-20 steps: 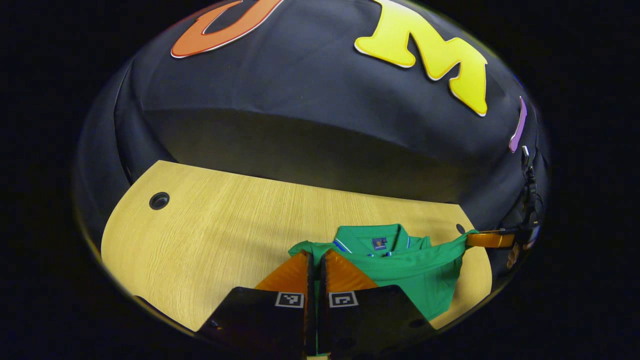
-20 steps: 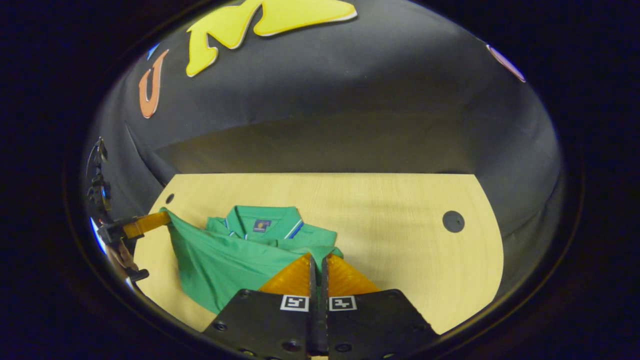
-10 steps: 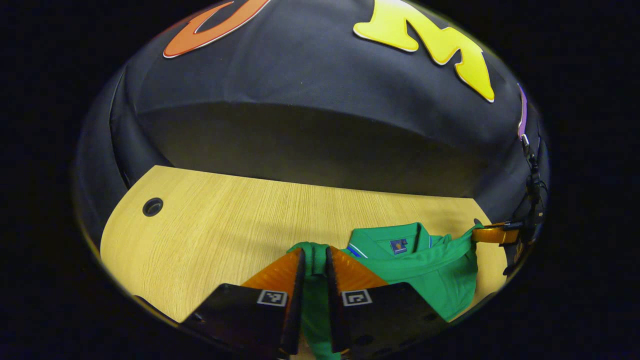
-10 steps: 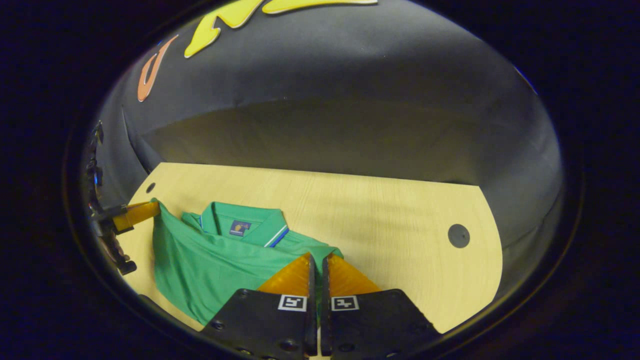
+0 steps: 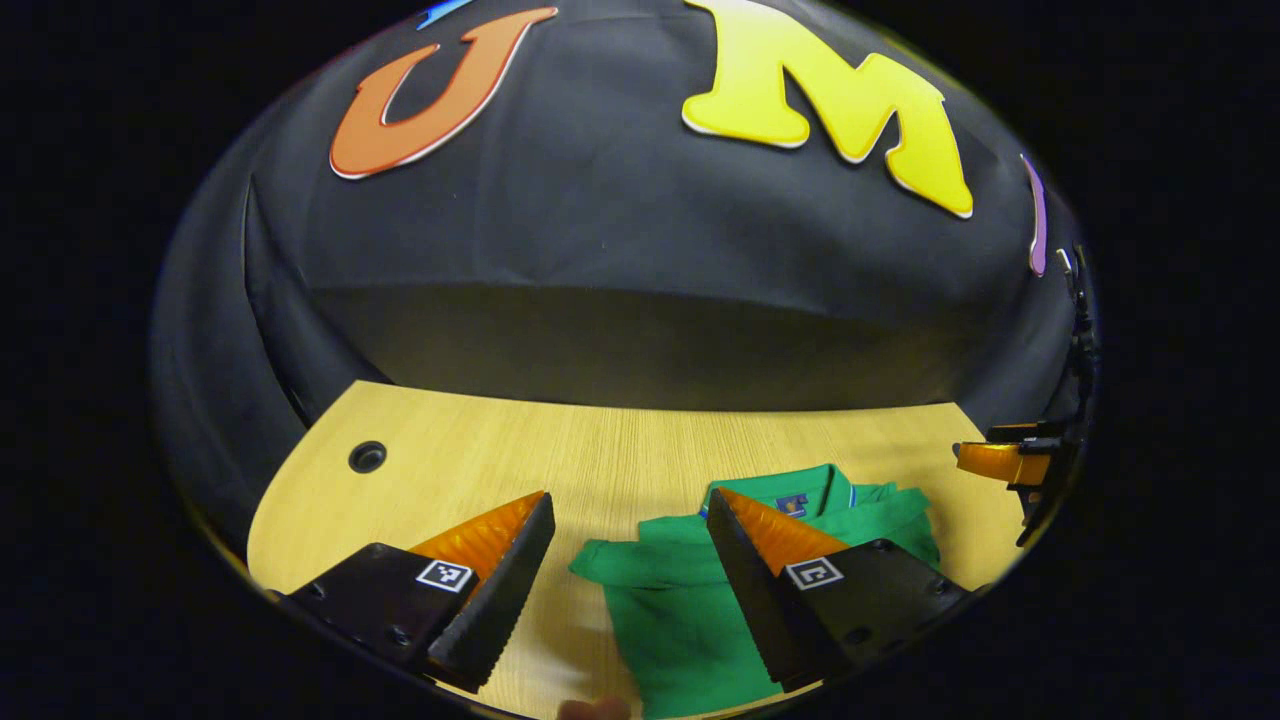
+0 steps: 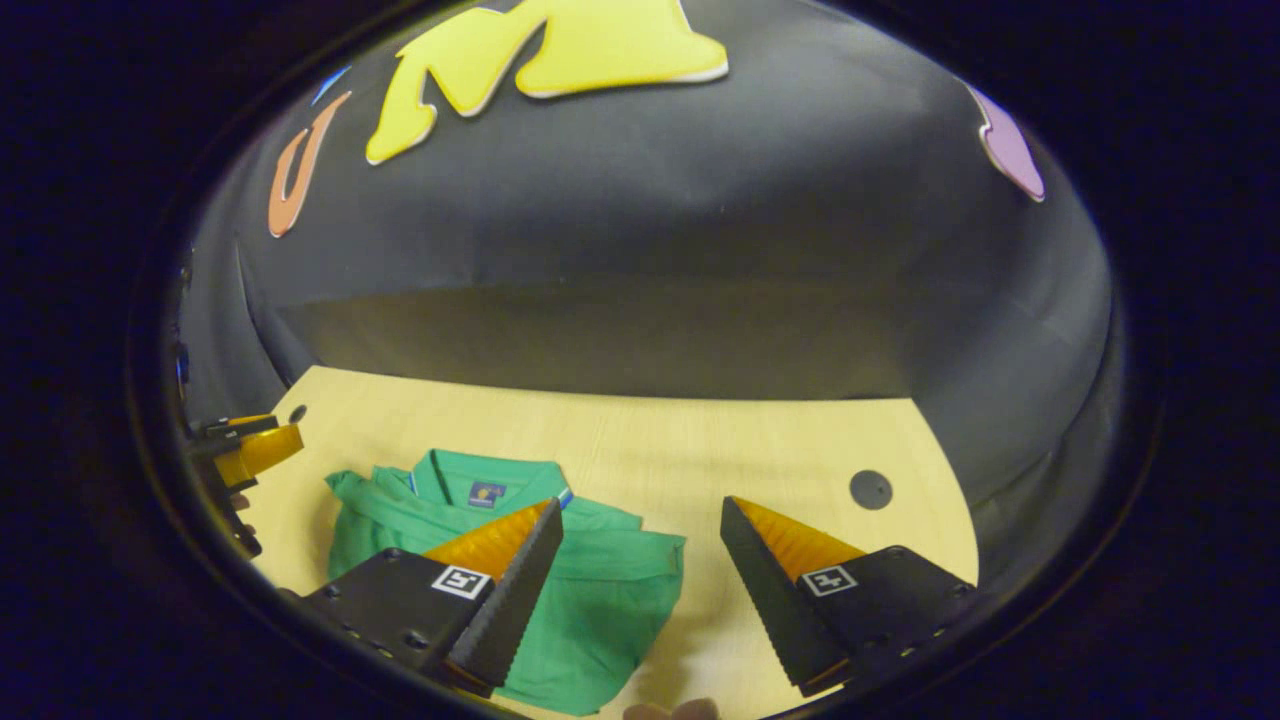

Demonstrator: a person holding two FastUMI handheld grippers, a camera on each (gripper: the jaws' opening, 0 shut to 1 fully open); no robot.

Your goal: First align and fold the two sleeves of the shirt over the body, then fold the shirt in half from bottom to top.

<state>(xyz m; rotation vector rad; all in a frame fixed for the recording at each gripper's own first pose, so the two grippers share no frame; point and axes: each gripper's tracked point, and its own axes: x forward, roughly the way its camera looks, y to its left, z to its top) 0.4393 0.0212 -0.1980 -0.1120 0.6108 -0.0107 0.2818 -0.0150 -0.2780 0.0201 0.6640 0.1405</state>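
While shirt [image 5: 700, 600] is lying folded on table [image 5: 520, 460] | left gripper [image 5: 630, 510] gaping wide | right gripper [image 6: 640, 515] gaping wide, holding nothing

The green shirt [image 6: 560, 590] is occupying the tabletop's [image 6: 700, 450] near left part; bare wood is lying open along the far edge and toward the right edge.

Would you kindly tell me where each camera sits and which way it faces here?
Left gripper view: rides on the left tongs, looking forward over the table at the green shirt; its own open fingers and a fingertip at the bottom edge show.
Right gripper view: rides on the right tongs, looking across the table toward the booth wall; its own open fingers show.
Shared: shirt, table, and each sees the other tongs far off at its edge.
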